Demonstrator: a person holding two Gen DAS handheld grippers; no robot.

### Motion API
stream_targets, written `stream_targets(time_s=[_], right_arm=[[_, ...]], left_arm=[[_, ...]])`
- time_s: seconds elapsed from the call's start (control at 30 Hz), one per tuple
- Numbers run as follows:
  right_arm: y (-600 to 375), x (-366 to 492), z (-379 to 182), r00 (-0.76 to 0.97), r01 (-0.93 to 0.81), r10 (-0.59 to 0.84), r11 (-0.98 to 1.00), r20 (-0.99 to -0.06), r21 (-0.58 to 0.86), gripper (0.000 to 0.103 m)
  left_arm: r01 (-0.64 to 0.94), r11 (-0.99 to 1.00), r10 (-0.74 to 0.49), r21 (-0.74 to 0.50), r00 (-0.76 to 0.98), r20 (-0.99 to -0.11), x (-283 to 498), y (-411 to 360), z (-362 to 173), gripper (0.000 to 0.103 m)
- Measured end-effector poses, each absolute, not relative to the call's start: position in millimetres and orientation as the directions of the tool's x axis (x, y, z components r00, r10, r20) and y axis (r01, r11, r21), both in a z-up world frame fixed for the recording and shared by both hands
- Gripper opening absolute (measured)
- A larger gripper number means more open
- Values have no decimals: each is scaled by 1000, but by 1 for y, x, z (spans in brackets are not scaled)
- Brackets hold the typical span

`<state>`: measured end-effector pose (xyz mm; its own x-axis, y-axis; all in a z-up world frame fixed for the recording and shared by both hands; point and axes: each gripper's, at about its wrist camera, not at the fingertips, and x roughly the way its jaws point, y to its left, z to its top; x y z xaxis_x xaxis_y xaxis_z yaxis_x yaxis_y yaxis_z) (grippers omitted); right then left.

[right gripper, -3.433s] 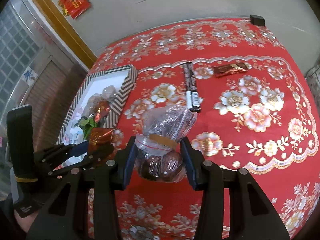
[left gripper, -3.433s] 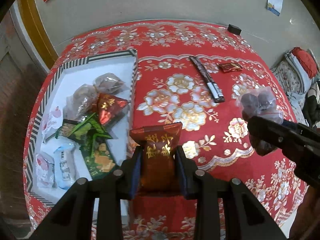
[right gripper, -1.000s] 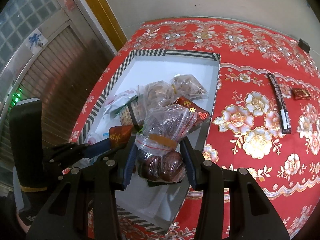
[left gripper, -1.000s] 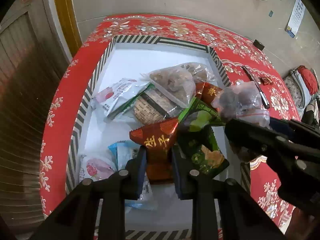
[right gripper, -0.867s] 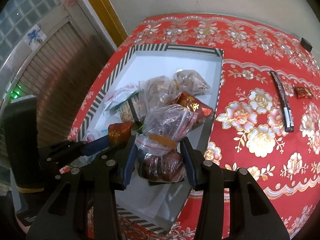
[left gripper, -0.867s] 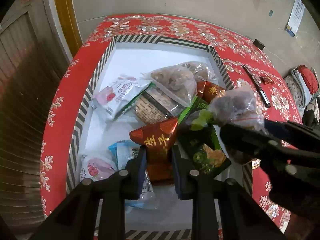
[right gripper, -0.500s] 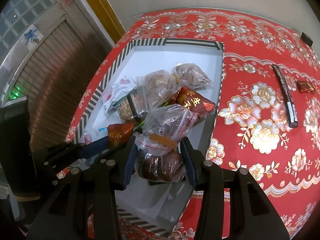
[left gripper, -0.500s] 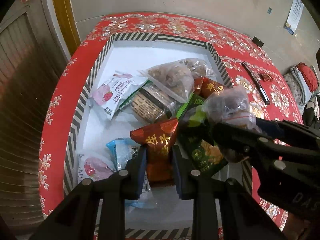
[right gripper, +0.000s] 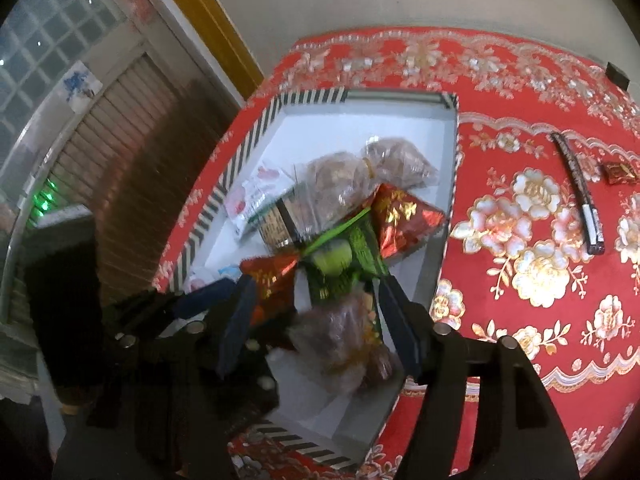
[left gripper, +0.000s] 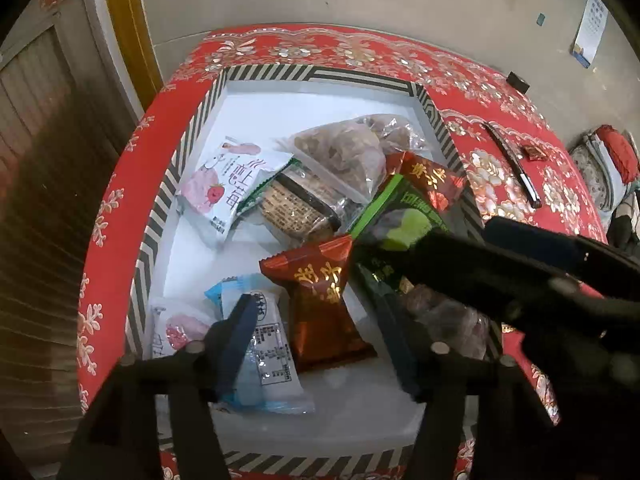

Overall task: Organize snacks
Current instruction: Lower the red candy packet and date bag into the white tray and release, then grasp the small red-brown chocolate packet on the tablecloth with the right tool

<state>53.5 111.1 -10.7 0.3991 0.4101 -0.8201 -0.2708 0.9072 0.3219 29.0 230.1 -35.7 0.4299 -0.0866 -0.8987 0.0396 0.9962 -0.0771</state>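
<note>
Now both the left gripper and right gripper have just opened, packets freed

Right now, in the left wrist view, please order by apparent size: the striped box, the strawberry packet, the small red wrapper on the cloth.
1. striped box
2. strawberry packet
3. small red wrapper; it lies farther away, so its true size is unsure.

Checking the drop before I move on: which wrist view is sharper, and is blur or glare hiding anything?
Left wrist view: sharp, print on the red packet readable, right gripper smeared. Right wrist view: softer, clear bag motion-blurred, foil glare on the red pouch.
</note>
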Motion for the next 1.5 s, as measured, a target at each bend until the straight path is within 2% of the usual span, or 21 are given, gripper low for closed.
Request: stream_targets(time_s=[0.13, 0.2, 0.37, 0.6, 0.7, 0.83, 1.0, 1.13, 1.2, 1.3, 1.5], right_arm=[[106, 52, -7, 415, -259, 402, 912, -816, 318, 64], [101, 50, -7, 423, -249, 399, 915, -814, 319, 64], [86, 46, -7, 433, -227, 385, 922, -815, 315, 64], [35, 38, -9, 448, -165, 361, 932, -818, 321, 64], [3, 38, -11, 462, -125, 348, 936, -816, 328, 64], [-51, 43, -11, 499, -59, 308, 945, -810, 323, 64], [-140, 80, -12, 556, 81, 216, 947, -803, 311, 64], [-186, 127, -24, 531, 185, 235, 905, -814, 382, 64], [-194, 152, -30, 523, 209, 215, 906, -825, 368, 64], [-193, 181, -42, 494, 232, 209, 903, -844, 360, 64], [-182, 212, -63, 434, 332, 89, 909, -896, 251, 64]], left_arm=[[13, 999, -48, -46, 429, -902, 29, 232, -37, 81], [8, 999, -42, -42, 430, -902, 28, 231, -38, 82], [-23, 1000, -5, -18, 470, -882, 21, 225, -32, 94], [-60, 996, 93, 72, 547, -832, 14, 208, -13, 94], [-107, 994, 85, 28, 575, -814, 13, 206, -5, 95], [-141, 988, 135, 62, 597, -791, 10, 187, 4, 95], [-34, 999, 14, -9, 626, -780, 2, 148, 10, 95], [66, 997, -59, -25, 590, -805, 0, 120, 7, 95], [105, 994, -77, -20, 577, -813, -2, 112, 6, 95], [112, 994, -78, -19, 549, -832, 0, 109, 1, 95], [53, 997, -69, -48, 512, -856, 0, 119, -10, 95]])
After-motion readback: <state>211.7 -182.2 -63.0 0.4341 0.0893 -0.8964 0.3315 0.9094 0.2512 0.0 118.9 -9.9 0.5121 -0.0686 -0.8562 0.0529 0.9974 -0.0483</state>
